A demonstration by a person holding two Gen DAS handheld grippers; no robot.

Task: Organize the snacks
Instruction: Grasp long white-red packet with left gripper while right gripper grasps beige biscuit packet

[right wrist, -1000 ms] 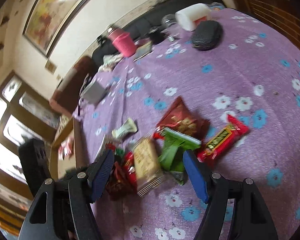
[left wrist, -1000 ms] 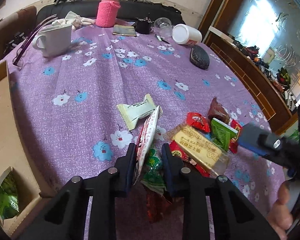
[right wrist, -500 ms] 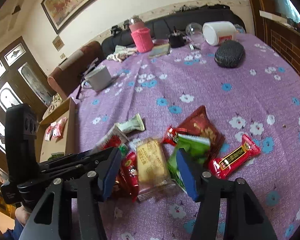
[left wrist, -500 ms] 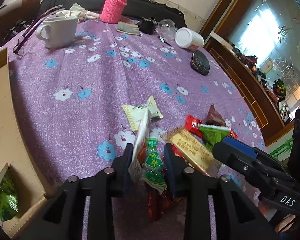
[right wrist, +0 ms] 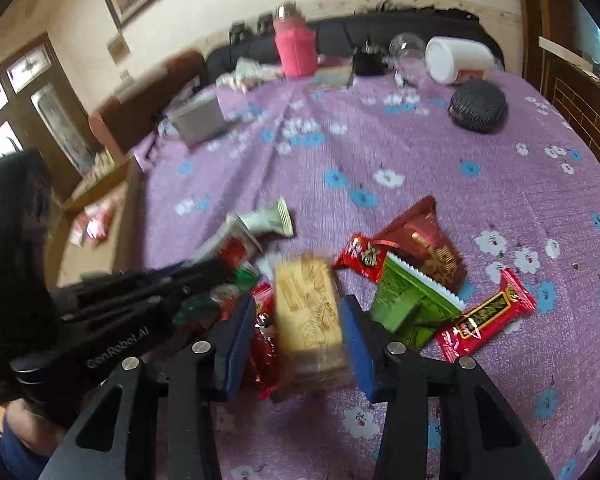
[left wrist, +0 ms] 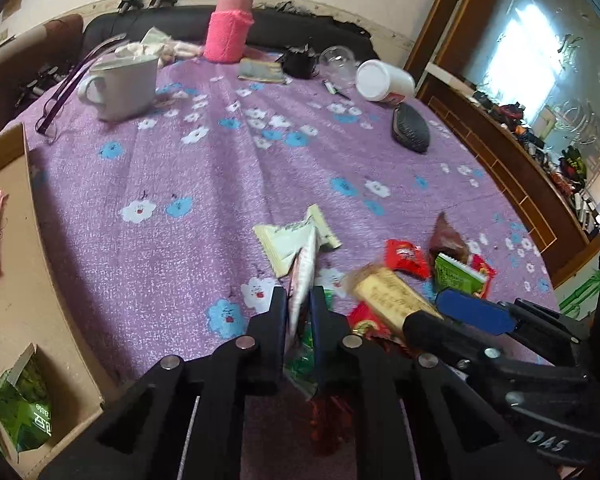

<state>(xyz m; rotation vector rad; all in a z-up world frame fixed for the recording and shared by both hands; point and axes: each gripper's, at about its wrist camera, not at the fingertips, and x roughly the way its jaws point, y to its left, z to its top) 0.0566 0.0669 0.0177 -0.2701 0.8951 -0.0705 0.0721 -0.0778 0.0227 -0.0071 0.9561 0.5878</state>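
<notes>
Our left tongs (left wrist: 299, 308) are clamped on a thin white-and-red snack packet (left wrist: 303, 276), which stands on edge between the pads at the near edge of the surface (left wrist: 204, 184). Just beyond it a pale green-and-white wrapper (left wrist: 290, 240) lies flat on the purple flowered cloth.

Our right tongs (right wrist: 298, 322) straddle a tan biscuit pack (right wrist: 308, 308), and their jaws are closing; the blue pads (right wrist: 356, 336) stand beside the pack's long sides, and blur keeps us from telling whether they press on it yet. A small red packet (right wrist: 266, 336) lies against the pack's left side.

Toward the right edge of the surface lie the remaining snacks: a green packet (right wrist: 412, 304), a dark red pouch (right wrist: 424, 240), a small red sachet (right wrist: 360, 256) and a red bar (right wrist: 488, 316).

At the left edge sits a cardboard box (left wrist: 16, 264) with a green bag (left wrist: 26, 408) in its near corner. A white mug (left wrist: 122, 84) and a pink-sleeved bottle (left wrist: 228, 28) stand at the far edge.
</notes>
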